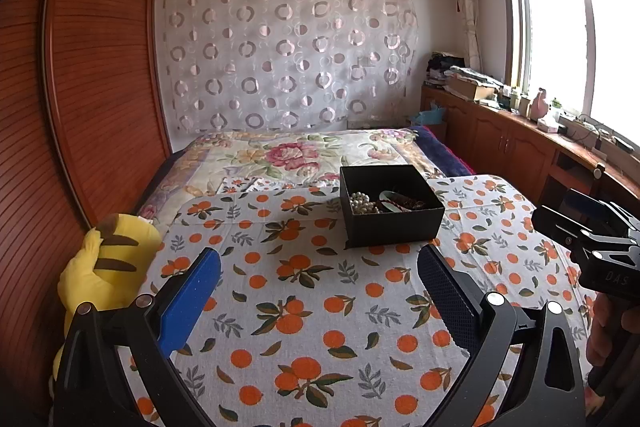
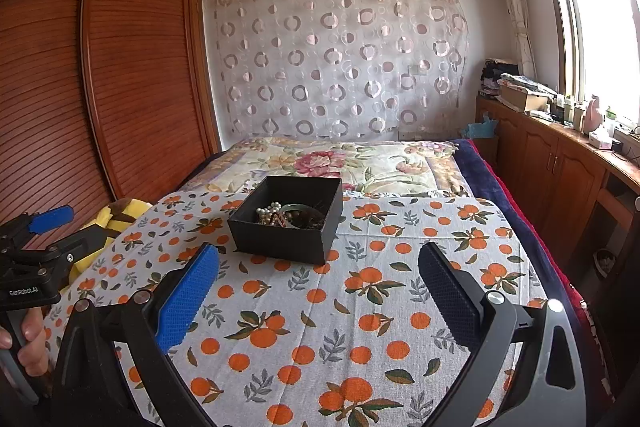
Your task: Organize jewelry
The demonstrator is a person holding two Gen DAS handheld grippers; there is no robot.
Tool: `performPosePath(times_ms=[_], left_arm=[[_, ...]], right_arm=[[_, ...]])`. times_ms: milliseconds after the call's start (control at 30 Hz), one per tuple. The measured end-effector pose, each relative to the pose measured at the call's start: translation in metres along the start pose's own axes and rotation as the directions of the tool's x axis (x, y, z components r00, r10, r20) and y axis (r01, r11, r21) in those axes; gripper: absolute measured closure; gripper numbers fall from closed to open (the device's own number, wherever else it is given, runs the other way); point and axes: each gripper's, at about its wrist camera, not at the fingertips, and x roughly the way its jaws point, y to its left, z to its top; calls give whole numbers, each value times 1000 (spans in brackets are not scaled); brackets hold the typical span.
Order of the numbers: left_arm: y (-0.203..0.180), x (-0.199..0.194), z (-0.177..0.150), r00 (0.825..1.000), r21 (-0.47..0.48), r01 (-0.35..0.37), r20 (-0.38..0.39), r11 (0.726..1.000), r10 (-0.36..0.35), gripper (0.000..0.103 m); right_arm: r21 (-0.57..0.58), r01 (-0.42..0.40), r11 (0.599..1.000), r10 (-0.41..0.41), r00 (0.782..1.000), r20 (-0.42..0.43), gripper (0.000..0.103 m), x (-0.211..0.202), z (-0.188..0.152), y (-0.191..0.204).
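Note:
A black open box (image 1: 390,225) stands on the orange-print tablecloth (image 1: 304,307); it also shows in the right wrist view (image 2: 280,241). Inside lie pearl beads (image 1: 362,202), a pale green bangle (image 1: 394,195) and dark red beads (image 1: 414,205); the right wrist view shows the pearls (image 2: 269,213) and a tangle of dark jewelry (image 2: 308,219). My left gripper (image 1: 320,267) is open and empty, short of the box. My right gripper (image 2: 318,261) is open and empty, just in front of the box. Each gripper's body shows in the other view, the right one (image 1: 592,247) and the left one (image 2: 36,255).
A yellow striped plush toy (image 1: 104,271) sits at the table's left edge. A bed with a floral quilt (image 1: 288,155) lies behind the table. A slatted wooden wardrobe (image 1: 80,67) stands on the left; wooden cabinets (image 1: 508,143) with clutter run under the window on the right.

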Motion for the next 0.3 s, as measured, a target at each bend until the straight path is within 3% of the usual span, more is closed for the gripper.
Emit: performPosePath(times_ms=[300], left_arm=[[-1, -2, 1, 1000, -6, -3, -3, 1000, 3, 8]], right_arm=[[0, 2, 1000, -2, 1000, 1, 2, 0, 0, 0]])
